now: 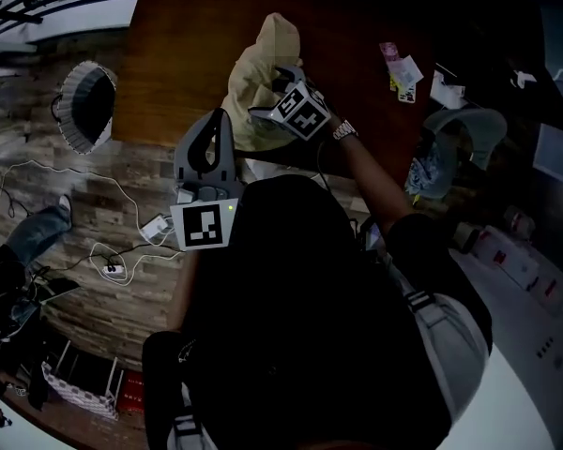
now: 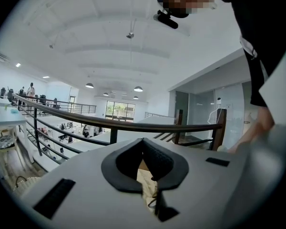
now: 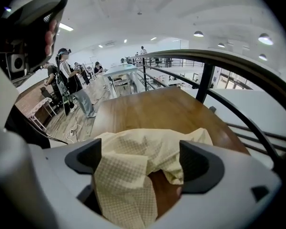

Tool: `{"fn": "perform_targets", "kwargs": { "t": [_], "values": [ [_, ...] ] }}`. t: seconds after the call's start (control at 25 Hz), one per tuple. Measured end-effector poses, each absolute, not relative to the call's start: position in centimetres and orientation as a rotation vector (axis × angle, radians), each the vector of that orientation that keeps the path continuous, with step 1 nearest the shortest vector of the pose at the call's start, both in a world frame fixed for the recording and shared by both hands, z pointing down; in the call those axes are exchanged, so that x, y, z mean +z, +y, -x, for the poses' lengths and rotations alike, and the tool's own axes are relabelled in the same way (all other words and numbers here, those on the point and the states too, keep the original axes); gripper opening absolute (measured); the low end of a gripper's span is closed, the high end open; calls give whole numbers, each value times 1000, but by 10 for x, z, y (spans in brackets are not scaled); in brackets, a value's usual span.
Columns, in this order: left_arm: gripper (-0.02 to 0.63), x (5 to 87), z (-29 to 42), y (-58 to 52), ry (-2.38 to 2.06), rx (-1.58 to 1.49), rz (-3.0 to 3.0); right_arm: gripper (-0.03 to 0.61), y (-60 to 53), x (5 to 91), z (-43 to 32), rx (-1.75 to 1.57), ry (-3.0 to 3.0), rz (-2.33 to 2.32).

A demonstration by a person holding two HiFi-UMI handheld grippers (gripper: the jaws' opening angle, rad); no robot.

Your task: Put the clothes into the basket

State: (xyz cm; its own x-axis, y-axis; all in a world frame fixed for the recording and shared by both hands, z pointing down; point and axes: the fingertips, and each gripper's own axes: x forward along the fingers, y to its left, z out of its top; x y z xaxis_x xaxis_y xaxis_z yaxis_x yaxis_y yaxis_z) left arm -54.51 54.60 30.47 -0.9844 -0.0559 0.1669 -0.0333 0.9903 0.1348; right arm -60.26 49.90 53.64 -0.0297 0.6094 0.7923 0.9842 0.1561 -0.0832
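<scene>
A pale yellow checked garment lies bunched on the round wooden table. My right gripper reaches down onto it from the right. In the right gripper view this gripper is open wide, with the garment lying between the jaws and neither pad pressing on it. My left gripper hovers at the table's near edge, just left of the garment, its tips together. In the left gripper view the gripper is shut, and a strip of cream cloth shows through the gap behind the tips. A dark basket with a white rim stands on the floor left of the table.
White cables and a power strip trail over the wooden floor. Small cards lie on the table's right side. A dark railing runs behind the table. A person in jeans is at the far left.
</scene>
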Motion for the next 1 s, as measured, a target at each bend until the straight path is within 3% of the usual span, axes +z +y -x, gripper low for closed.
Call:
{"fn": "perform_targets", "kwargs": {
  "t": [0.32,0.68,1.0],
  "values": [
    [14,315,548,558,-2918,-207,35,494,504,583,648,-517,-1603,1471],
    [14,320,547,573,-2901,-200,126,495,497,616,629,-410,-1243,1498],
    [14,321,547,583,-2899,-223,190,499,493,613,597,-551,-1165,1575]
  ]
}}
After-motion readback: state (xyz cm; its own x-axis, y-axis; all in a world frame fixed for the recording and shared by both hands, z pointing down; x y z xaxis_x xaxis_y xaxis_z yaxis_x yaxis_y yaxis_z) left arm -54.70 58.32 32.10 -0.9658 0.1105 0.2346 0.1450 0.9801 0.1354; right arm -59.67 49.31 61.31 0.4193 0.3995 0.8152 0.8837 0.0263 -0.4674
